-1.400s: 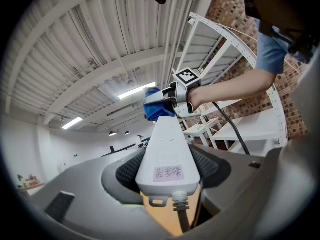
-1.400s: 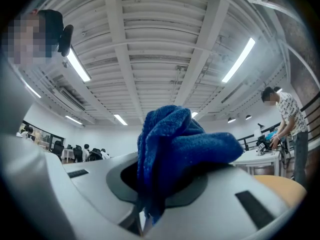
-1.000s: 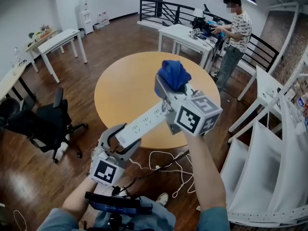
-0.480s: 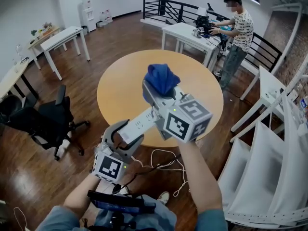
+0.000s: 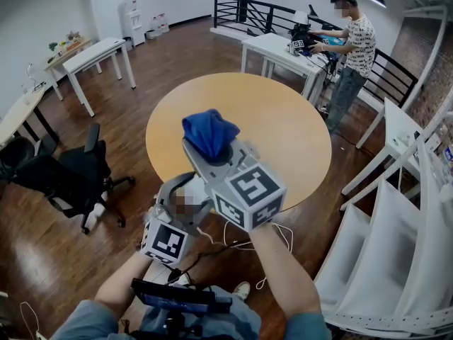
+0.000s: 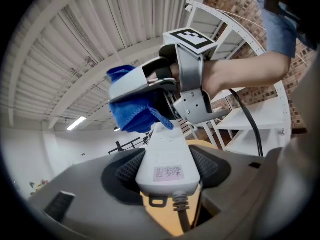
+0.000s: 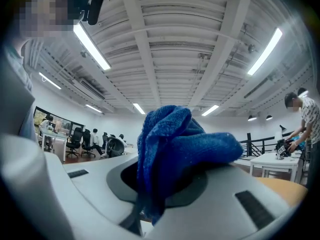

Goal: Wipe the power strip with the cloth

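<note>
My left gripper (image 5: pixel 182 198) (image 6: pixel 167 166) is shut on the cord end of the white power strip (image 6: pixel 167 156), held in the air over the near edge of the round table. The strip's cord (image 6: pixel 183 210) hangs down from it. A crumpled blue cloth (image 5: pixel 210 134) (image 7: pixel 175 146) is pinched in my right gripper (image 5: pixel 207 151) (image 7: pixel 170 179), which is shut on it. In the left gripper view the cloth (image 6: pixel 131 113) rests on the strip's top just beyond my left jaws, under the right gripper (image 6: pixel 145 91). In the head view the right gripper hides most of the strip.
A round wooden table (image 5: pixel 283 119) lies below and ahead. White cables (image 5: pixel 244 238) lie on the floor under my hands. A black office chair (image 5: pixel 64 176) stands at left and white shelving (image 5: pixel 396 225) at right. A person (image 5: pixel 350 44) stands at a white desk (image 5: pixel 272 47) behind.
My right gripper has slid the cloth along the strip toward me and to the left, ending close to the left gripper. The strip, visible before, is now mostly covered.
</note>
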The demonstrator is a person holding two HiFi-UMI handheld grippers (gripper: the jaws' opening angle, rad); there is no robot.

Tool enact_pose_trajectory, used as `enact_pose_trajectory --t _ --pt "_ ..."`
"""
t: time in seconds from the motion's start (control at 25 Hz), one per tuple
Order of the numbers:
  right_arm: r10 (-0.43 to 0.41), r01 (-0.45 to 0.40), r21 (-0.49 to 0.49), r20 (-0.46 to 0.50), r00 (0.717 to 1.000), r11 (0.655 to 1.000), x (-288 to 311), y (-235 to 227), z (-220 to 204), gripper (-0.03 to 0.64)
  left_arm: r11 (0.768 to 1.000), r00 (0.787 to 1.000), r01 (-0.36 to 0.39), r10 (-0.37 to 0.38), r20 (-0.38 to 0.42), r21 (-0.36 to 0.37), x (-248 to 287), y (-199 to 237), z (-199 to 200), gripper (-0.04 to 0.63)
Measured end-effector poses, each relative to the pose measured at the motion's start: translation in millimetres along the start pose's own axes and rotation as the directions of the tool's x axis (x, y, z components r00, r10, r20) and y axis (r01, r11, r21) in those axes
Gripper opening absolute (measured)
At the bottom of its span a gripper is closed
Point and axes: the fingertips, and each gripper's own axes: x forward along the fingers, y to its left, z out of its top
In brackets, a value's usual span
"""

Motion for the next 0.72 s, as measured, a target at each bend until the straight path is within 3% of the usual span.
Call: enact_pose_trajectory --t 0.32,0.72 --pt "0.051 -0.051 0.008 -0.010 0.999 0.999 7 26 -12 0.064 1.000 1.000 0.001 -0.001 -0.002 -0.002 1 1 0 0.288" --pt "0.054 -0.054 0.018 -0.012 0.998 0.998 7 25 -15 0.064 1.000 1.000 0.004 -0.004 -0.004 0.003 1 0 -2 0.288"
